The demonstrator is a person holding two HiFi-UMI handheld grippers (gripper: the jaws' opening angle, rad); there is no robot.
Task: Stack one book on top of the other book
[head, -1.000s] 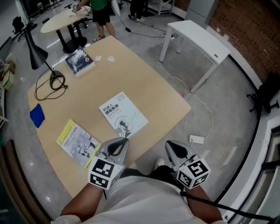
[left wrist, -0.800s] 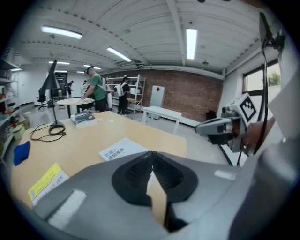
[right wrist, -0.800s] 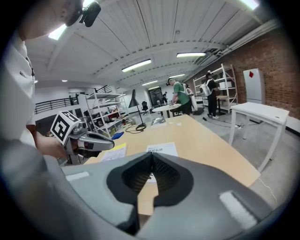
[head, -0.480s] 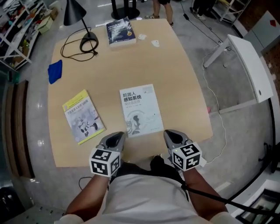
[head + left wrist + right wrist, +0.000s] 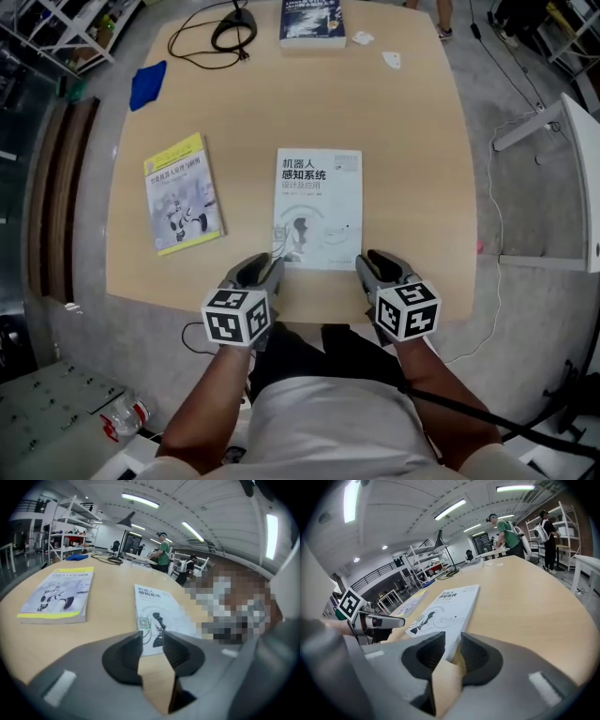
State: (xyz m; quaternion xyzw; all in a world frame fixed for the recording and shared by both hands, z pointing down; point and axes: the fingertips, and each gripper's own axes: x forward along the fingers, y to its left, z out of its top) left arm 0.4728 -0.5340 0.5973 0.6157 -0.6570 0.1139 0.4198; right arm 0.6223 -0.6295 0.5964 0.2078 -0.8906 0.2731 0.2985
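Grey jaws of left gripper (image 5: 265,267) and right gripper (image 5: 373,265) have just been opening and pinch nothing. The white book (image 5: 317,202) lies just ahead, its near edge perhaps within the right gap. The yellow book (image 5: 182,192) lies apart, leftward on the table (image 5: 412,141), so nothing is stacked yet.

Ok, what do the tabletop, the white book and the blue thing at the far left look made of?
The tabletop looks like matte light wood laminate: even pale tone, little glare. The white book seems a paperback: smooth printed paper cover, thin, flat. The blue thing is probably soft cloth: rumpled, uneven outline.
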